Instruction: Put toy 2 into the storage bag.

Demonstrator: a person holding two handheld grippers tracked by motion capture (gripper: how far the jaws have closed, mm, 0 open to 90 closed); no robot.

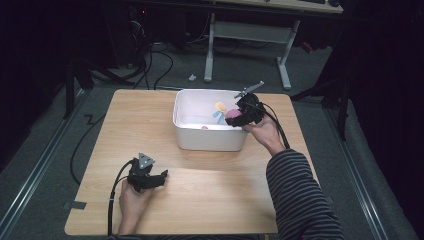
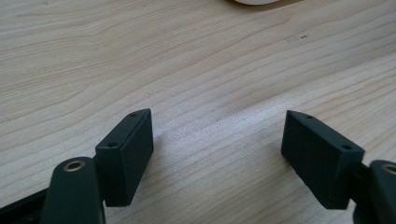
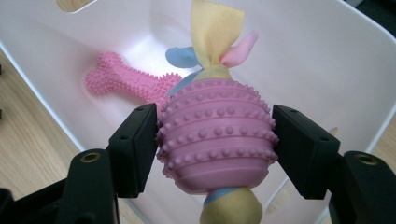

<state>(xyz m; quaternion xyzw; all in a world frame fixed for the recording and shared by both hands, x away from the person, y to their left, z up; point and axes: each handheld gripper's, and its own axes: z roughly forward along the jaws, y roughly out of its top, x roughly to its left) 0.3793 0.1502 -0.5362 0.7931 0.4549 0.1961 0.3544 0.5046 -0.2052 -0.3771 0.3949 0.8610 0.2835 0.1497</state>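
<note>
The right hand-held gripper (image 3: 215,140) clamps a pink ball toy (image 3: 215,133) between its jaws. The ball is rubbery and ringed with rows of small nubs, and yellow, blue and pink cloth strips run through it. It hangs inside the white bin (image 3: 308,51), above a pink spiky bone (image 3: 126,80). The left hand-held gripper (image 2: 217,156) rests on the bench (image 2: 140,56), its jaws wide apart with nothing between them.

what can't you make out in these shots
- Ball toy, right gripper view: its lower cloth end is cut off by the bottom edge.
- Bone, right gripper view: one end is hidden behind the ball toy.
- Bin, left gripper view: cut off by the top edge.
- Bin floor, high view: glare blurs what lies there.
</note>
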